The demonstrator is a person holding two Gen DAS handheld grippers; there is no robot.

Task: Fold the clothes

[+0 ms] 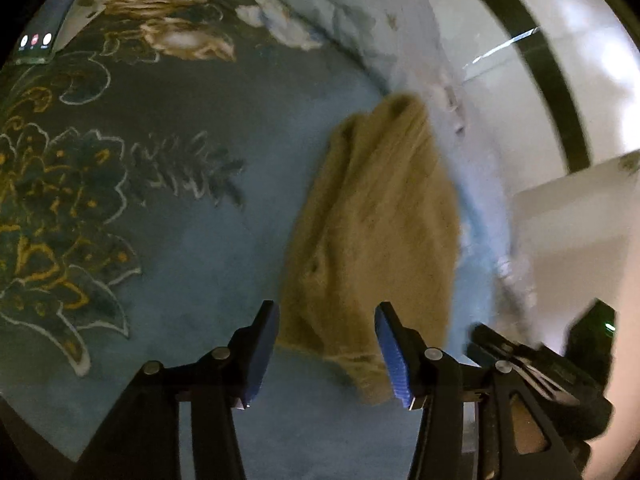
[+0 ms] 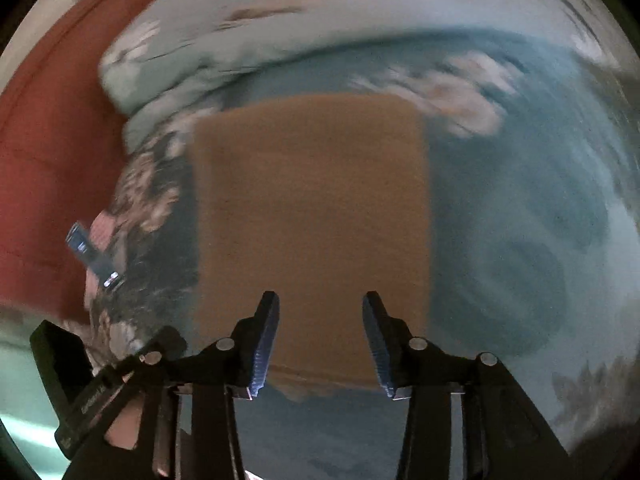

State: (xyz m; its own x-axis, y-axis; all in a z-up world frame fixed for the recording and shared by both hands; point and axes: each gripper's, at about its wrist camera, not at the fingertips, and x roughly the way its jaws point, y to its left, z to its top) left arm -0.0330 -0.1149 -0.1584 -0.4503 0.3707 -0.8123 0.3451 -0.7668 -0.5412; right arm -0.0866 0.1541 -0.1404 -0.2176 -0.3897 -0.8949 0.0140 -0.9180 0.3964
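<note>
A tan knitted garment (image 1: pixel 376 232) lies on the blue floral bedspread (image 1: pixel 224 264), rumpled and stretched away from me in the left wrist view. My left gripper (image 1: pixel 326 316) is open just above its near edge, nothing between the blue pads. In the right wrist view the same tan garment (image 2: pixel 312 220) looks like a flat blurred rectangle. My right gripper (image 2: pixel 320 308) hovers open over its near end, holding nothing. The other gripper (image 1: pixel 536 364) shows at the lower right of the left wrist view.
A phone (image 1: pixel 36 40) with a lit screen lies on the bedspread at the far left; the phone (image 2: pixel 94 260) also appears left in the right view. A red wall (image 2: pixel 48 160) borders the bed. A pale quilt (image 2: pixel 248 40) is bunched at the far side. White floor (image 1: pixel 560 80) lies beyond the bed's edge.
</note>
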